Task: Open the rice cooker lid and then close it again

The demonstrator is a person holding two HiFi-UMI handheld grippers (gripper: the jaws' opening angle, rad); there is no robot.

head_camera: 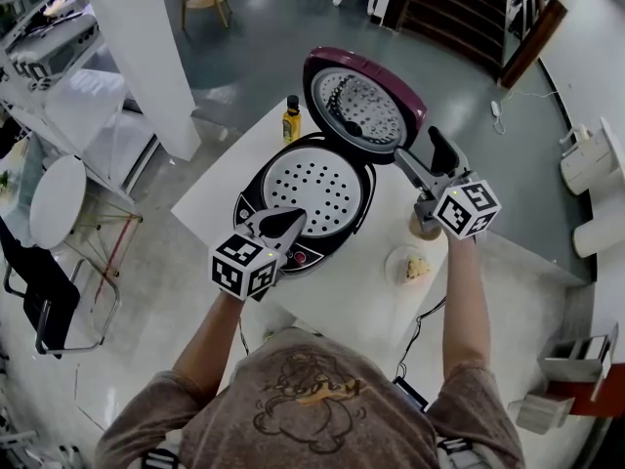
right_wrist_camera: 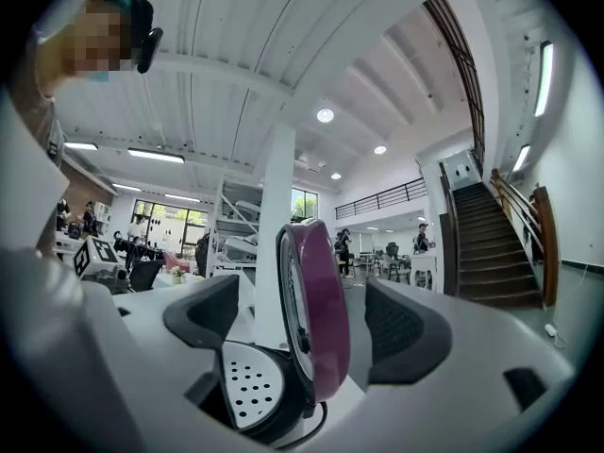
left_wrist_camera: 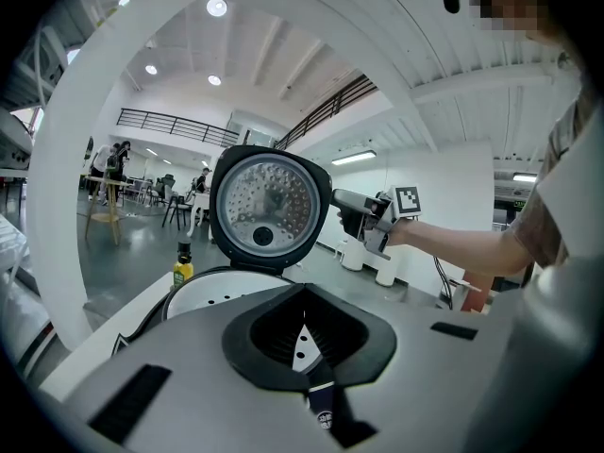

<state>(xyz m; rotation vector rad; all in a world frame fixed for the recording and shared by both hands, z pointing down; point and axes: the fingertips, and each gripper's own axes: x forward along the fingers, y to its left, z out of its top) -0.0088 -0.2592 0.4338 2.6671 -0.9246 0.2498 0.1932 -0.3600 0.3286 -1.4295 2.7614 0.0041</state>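
The rice cooker (head_camera: 252, 191) stands on the white table (head_camera: 342, 296) with its purple lid (head_camera: 363, 106) raised upright, its metal inner side facing me. The perforated white inner plate (head_camera: 314, 189) lies bare. My right gripper (head_camera: 422, 154) is open at the lid's right edge. In the right gripper view the lid (right_wrist_camera: 326, 291) stands edge-on between the wide jaws of that gripper (right_wrist_camera: 302, 319), touching neither pad. My left gripper (head_camera: 285, 225) is shut over the cooker's front rim. In the left gripper view its tips (left_wrist_camera: 304, 333) meet, with the lid (left_wrist_camera: 269, 204) beyond.
A small yellow bottle (head_camera: 291, 118) stands at the table's far corner, left of the lid. A plate with food (head_camera: 413, 265) and a brown cup (head_camera: 423, 228) sit right of the cooker, under my right arm. A cord (head_camera: 420, 330) hangs off the near edge.
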